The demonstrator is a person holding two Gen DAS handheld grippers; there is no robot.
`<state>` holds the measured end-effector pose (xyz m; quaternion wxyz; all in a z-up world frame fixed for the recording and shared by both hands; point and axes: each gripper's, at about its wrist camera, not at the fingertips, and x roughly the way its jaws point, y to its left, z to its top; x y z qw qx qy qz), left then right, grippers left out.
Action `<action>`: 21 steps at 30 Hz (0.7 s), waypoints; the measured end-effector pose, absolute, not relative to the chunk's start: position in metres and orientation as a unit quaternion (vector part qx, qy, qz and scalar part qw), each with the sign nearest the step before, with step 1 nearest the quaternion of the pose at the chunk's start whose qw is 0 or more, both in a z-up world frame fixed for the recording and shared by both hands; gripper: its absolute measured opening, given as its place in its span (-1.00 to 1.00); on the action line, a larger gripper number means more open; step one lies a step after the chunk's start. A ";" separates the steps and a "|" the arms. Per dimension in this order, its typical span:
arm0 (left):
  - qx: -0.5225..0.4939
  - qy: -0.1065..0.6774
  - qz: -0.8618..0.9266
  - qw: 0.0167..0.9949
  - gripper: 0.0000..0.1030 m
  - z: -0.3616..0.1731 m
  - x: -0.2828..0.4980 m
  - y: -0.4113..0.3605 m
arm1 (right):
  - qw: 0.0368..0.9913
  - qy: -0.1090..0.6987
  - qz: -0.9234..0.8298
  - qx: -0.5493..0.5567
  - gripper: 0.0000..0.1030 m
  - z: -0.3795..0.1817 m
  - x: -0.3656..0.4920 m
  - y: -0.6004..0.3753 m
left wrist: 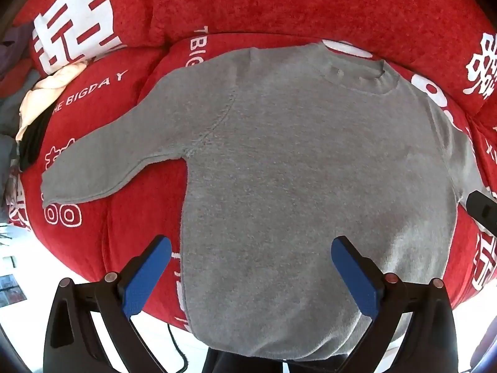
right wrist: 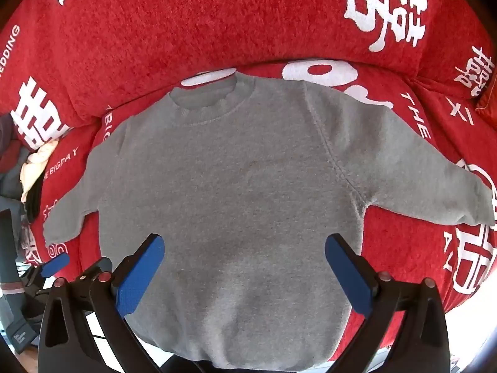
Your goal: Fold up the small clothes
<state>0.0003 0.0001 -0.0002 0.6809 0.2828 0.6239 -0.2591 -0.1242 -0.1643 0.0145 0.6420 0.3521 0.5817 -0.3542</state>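
A small grey knit sweater (left wrist: 295, 171) lies flat and face up on a red sofa seat, collar away from me, both sleeves spread out to the sides. It also shows in the right wrist view (right wrist: 236, 192). My left gripper (left wrist: 251, 245) is open and empty, hovering above the sweater's lower left part near the hem. My right gripper (right wrist: 245, 244) is open and empty, above the sweater's lower middle. The left gripper's blue fingertip (right wrist: 57, 262) shows at the left edge of the right wrist view. The hem hangs at the sofa's front edge.
The red sofa cover (left wrist: 279, 3) with white lettering has a backrest behind the collar. A pile of cream, black and grey clothes (left wrist: 40, 105) lies at the sofa's left end, also in the right wrist view (right wrist: 34, 168). White floor (left wrist: 28, 279) lies below the front edge.
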 end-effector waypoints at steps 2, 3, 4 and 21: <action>0.284 0.624 -0.258 0.681 1.00 -0.001 0.001 0.000 | 0.643 0.582 -0.354 0.351 1.00 0.014 -0.124 -0.164; 0.284 0.624 -0.258 0.681 1.00 -0.001 0.001 0.000 | 0.643 0.582 -0.354 0.351 1.00 0.014 -0.123 -0.165; 0.284 0.624 -0.257 0.681 1.00 -0.001 0.002 0.000 | 0.643 0.582 -0.354 0.351 1.00 0.014 -0.122 -0.164; 0.279 0.625 -0.261 0.681 1.00 -0.009 0.006 0.002 | 0.642 0.582 -0.351 0.354 1.00 0.010 -0.113 -0.166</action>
